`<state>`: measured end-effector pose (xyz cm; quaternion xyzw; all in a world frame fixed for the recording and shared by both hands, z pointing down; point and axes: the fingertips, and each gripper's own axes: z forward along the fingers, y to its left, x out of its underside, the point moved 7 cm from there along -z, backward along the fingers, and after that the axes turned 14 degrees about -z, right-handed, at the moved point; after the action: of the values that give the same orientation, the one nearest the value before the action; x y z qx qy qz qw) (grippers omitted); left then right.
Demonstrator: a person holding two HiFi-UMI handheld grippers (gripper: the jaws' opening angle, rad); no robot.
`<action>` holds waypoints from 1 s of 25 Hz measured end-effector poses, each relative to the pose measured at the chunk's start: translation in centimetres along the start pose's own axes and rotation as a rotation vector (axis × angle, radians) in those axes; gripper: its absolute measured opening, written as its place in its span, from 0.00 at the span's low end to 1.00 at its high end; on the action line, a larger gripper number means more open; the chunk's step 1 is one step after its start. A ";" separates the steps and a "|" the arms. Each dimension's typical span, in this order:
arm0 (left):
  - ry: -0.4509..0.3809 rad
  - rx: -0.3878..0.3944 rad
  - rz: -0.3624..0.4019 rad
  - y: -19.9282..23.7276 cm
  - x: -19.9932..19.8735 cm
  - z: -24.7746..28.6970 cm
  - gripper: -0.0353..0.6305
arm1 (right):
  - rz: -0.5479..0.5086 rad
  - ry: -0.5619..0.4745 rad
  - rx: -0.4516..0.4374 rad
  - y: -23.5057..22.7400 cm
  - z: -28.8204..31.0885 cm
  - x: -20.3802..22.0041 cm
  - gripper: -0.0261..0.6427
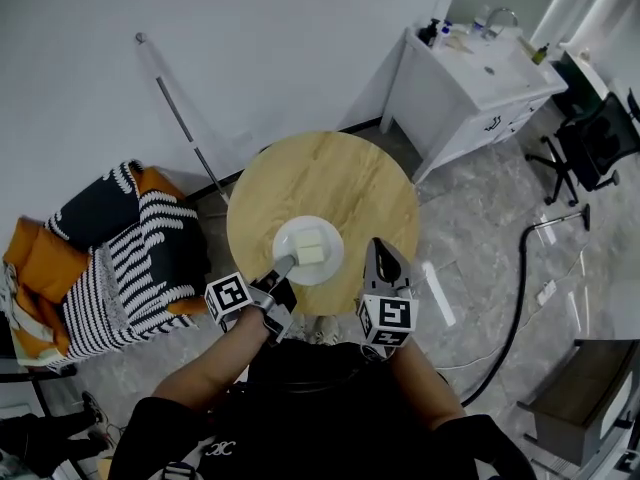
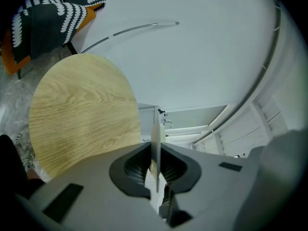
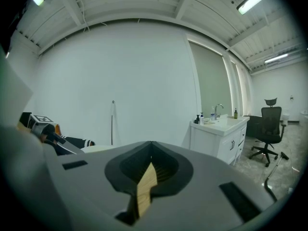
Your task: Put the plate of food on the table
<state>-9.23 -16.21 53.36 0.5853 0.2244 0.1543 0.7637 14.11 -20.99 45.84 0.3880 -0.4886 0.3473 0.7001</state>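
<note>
— Where do we find the plate?
— The white plate [image 1: 326,264] is low in the middle of the head view, over the near edge of the round wooden table [image 1: 320,173]. A pale block of food [image 1: 310,250] lies on it.
— And what do we make of the left gripper?
— The left gripper [image 1: 283,268] comes in from the lower left of that frame, and its jaws are clamped on the plate's near rim. In the left gripper view we look at that rim edge-on, a thin white strip pinched between the jaws. The tabletop fills the left of that frame.
— Is the plate down on the wood?
— We cannot quite tell. From above it may rest there or hang just over it.
— The right gripper?
— The right gripper [image 1: 381,252] is to the lower right of the plate, apart from it, over the table's edge. In its own view we see its jaws closed together at the tips with nothing held. Only a sliver of wood shows through the gap lower down.
— Anything else around us?
— A striped chair [image 1: 130,253] at the left edge and a white sink cabinet [image 1: 465,78] at the upper right.
</note>
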 end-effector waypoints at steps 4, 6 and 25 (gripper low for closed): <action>0.015 0.000 -0.002 0.5 -0.3 0.2 0.09 | 0.005 0.008 0.012 0.0 0.1 0.1 0.05; 0.026 0.005 -0.003 0.7 -0.5 0.3 0.09 | 0.006 0.009 0.013 0.2 0.2 -0.1 0.05; 0.124 -0.040 -0.019 6.0 -6.5 5.5 0.09 | 0.053 0.183 0.041 -0.3 3.8 2.5 0.05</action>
<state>-11.73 -22.44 61.36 0.5570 0.2735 0.1875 0.7614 13.52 -24.22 48.99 0.3558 -0.4255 0.4094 0.7244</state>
